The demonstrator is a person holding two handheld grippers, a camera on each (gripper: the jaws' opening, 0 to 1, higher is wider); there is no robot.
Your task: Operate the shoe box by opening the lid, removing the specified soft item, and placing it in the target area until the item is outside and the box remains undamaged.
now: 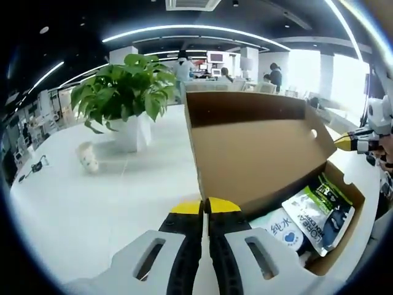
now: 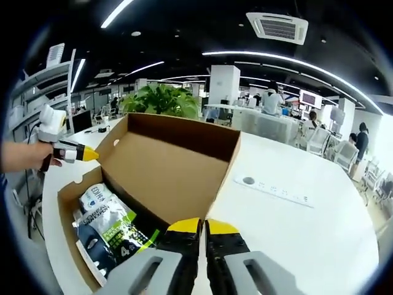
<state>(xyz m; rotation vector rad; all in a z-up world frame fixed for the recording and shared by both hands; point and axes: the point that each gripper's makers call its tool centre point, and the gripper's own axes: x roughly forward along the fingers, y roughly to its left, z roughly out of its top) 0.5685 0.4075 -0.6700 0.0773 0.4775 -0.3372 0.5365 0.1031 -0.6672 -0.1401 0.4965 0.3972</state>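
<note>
My left gripper (image 1: 204, 207) and right gripper (image 2: 202, 226) hovered, fingers pressed together, holding nothing. The shoe box (image 2: 178, 169) stood open on the counter (image 1: 92, 203), soft packs (image 1: 319, 212) inside.

The left gripper (image 1: 205, 208) has its yellow-tipped jaws pressed together, pointing forward. The right gripper (image 2: 203, 227) likewise has its jaws closed, nothing between them. A hand (image 2: 21, 155) grips the left gripper's handle at far left.
</note>
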